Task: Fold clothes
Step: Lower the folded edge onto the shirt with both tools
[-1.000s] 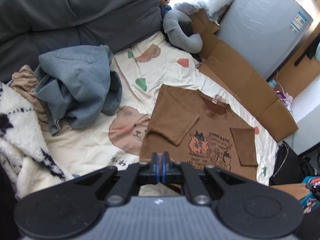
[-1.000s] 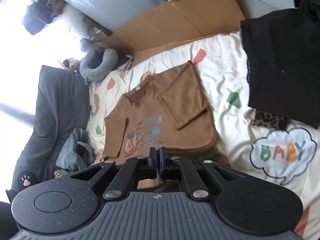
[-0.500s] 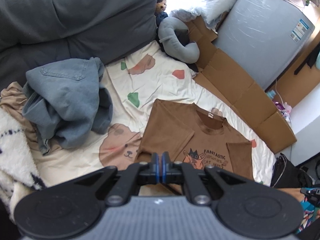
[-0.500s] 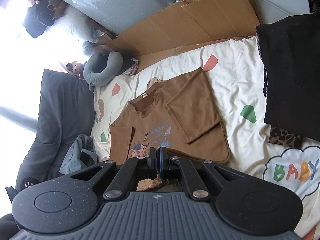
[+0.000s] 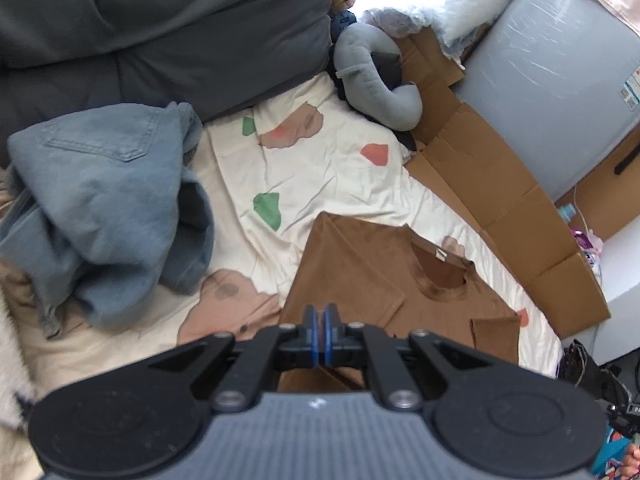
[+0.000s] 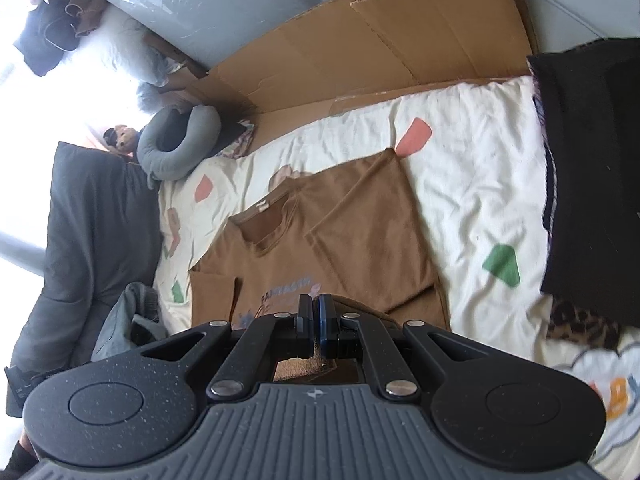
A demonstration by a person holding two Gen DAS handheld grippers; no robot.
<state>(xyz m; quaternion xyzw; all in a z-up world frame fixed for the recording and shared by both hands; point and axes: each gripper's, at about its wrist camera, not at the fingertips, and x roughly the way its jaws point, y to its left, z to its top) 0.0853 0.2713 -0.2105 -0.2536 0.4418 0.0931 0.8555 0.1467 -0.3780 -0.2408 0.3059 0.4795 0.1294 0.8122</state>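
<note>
Cream bedsheet printed with coloured patches and bear shapes (image 5: 340, 184) is covering the bed where the work is going on, and a brown short-sleeved T-shirt with a cartoon print (image 5: 360, 276) is lying face up on it, both sleeves folded in over the chest. Its lower part is lifting up toward both claws. The left gripper (image 5: 320, 334) is sitting with its blue-padded fingers pressed together right at the shirt's near edge, though whether cloth is actually caught between them is hidden behind the fingers. The right gripper (image 6: 316, 326) is pinching a fold of the brown fabric, which is showing just under its closed fingers.

Beside the shirt, a crumpled pair of faded blue jeans (image 5: 104, 208) is heaping up on the sheet, with a dark grey cushion (image 5: 168, 24) behind it. A grey U-shaped neck pillow (image 5: 376, 80) is resting near the head of the bed, next to flattened brown cardboard (image 5: 500, 200) that is running along the far side. A black garment (image 6: 592, 168) is lying over the sheet's other end
</note>
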